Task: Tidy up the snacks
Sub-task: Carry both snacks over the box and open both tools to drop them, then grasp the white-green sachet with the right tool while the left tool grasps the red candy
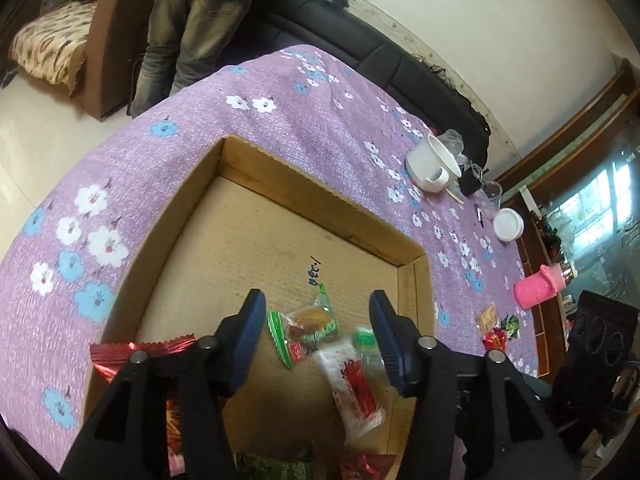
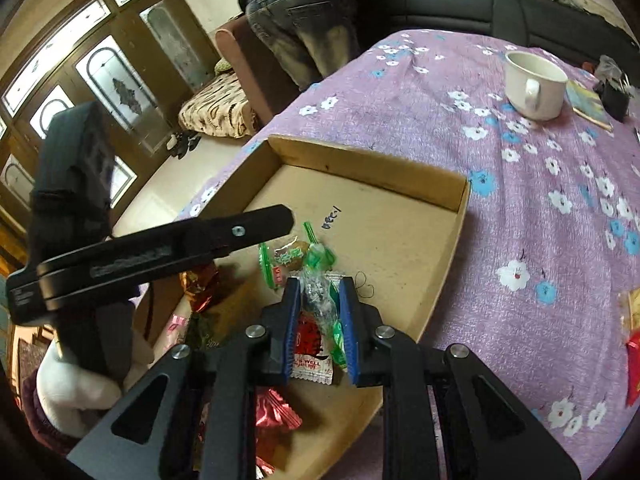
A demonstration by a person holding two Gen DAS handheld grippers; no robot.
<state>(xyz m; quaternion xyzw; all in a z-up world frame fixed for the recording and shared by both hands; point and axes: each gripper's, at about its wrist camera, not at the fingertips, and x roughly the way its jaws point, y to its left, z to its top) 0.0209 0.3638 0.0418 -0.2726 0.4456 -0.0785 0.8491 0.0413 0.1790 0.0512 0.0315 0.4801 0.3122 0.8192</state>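
Observation:
A shallow cardboard box (image 1: 316, 200) (image 2: 372, 160) lies on the purple flowered tablecloth (image 1: 300, 100). Several wrapped snacks lie in its near part: a green-edged packet (image 1: 308, 326), a white and red packet (image 1: 352, 384) and a red foil one (image 1: 140, 350). My left gripper (image 1: 318, 312) is open and empty above these snacks. My right gripper (image 2: 320, 312) is shut on a clear green-printed snack packet (image 2: 320, 300) over the box, above a white and red packet (image 2: 310, 354). The left gripper's body (image 2: 160, 252) shows in the right wrist view.
A white mug (image 1: 434, 162) (image 2: 534, 84), a small white container (image 1: 508, 224), a clear cup (image 1: 494, 192) and a pink knitted holder (image 1: 536, 286) stand farther along the table. More snacks (image 1: 496, 326) lie on the cloth right of the box. A person (image 2: 300, 20) stands beyond the table.

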